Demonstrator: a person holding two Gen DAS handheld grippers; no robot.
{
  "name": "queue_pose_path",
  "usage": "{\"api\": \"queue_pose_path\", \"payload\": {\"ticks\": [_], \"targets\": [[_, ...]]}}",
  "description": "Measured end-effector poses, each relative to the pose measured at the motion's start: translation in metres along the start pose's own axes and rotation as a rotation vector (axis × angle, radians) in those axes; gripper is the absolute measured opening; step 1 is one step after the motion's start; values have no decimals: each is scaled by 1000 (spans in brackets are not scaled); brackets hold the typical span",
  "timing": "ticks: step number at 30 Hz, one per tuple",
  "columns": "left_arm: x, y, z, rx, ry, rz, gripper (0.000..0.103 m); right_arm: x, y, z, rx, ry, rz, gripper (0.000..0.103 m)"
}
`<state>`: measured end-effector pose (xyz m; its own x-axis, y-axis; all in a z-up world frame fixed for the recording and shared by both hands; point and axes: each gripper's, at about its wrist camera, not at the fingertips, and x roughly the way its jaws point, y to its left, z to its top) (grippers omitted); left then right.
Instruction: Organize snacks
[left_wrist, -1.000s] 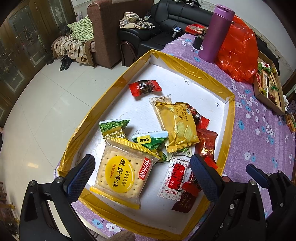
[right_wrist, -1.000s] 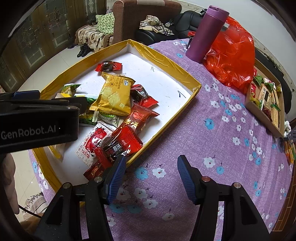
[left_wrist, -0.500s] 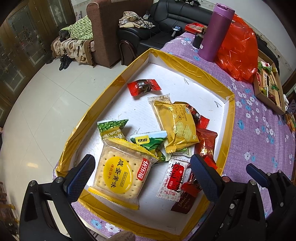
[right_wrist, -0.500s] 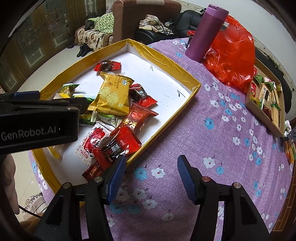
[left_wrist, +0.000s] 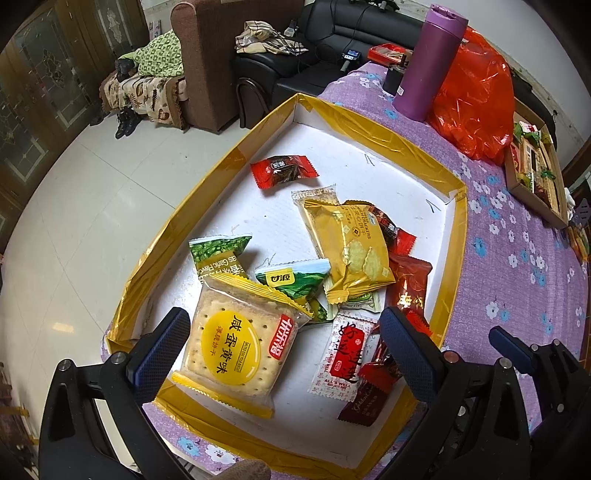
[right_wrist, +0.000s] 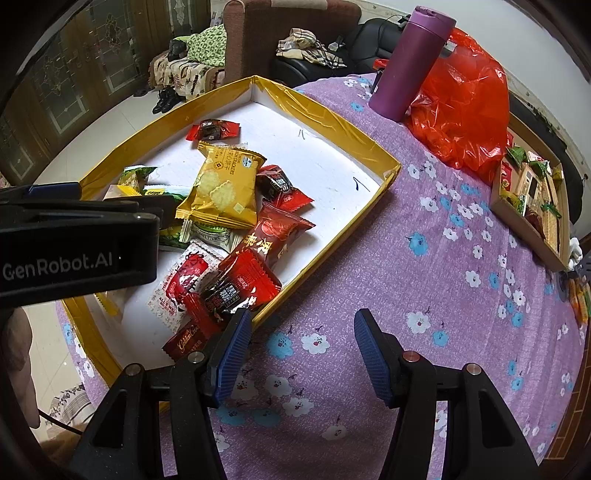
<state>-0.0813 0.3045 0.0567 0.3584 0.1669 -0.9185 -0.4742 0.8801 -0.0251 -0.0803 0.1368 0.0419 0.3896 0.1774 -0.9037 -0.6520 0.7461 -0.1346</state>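
A yellow-edged white tray (left_wrist: 373, 133) (right_wrist: 332, 122) holds several loose snacks. Nearest lies a clear cracker pack with a yellow round label (left_wrist: 236, 343). Around it are green pea packets (left_wrist: 218, 254), a gold cracker bag (left_wrist: 351, 247) (right_wrist: 225, 188), red candies (left_wrist: 282, 171) (right_wrist: 240, 286) and a white-and-red sachet (left_wrist: 341, 356). My left gripper (left_wrist: 284, 349) hangs open over the tray's near end, its fingers either side of the cracker pack and above it. Off the tray's right edge, my right gripper (right_wrist: 301, 349) stands open and empty over the purple cloth.
A purple flask (left_wrist: 432, 59) (right_wrist: 410, 59) and a red plastic bag (left_wrist: 472, 99) (right_wrist: 461, 99) stand past the tray. A brown box of sorted snacks (left_wrist: 535, 170) (right_wrist: 532, 199) sits at the far right. The flowered purple cloth (right_wrist: 461, 295) covers the table; floor drops off left.
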Motion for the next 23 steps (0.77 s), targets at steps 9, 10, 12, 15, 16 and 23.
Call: {"api": "queue_pose_path", "payload": {"ticks": [9,10,12,15,16,23], "targets": [[-2,1,0,-10,-4,-16,103,1,3,-3,-4,2,5,59],[-2,1,-1,-10,-5,-17,103,1,3,-3,-5,3,7,59],[-4,2,0,-13,-8,-25,103,1,4,-3,-6,4,9,59],[-6,4,0,-21,-20,-29,103,0,4,-4,-9,3,13,59],[-7,5,1,-25,-28,-30,103,-1,4,-6,-10,2,17,59],[-11,3,5,-30,-46,4,103,-4,-9,-16,10,-4,33,59]]}}
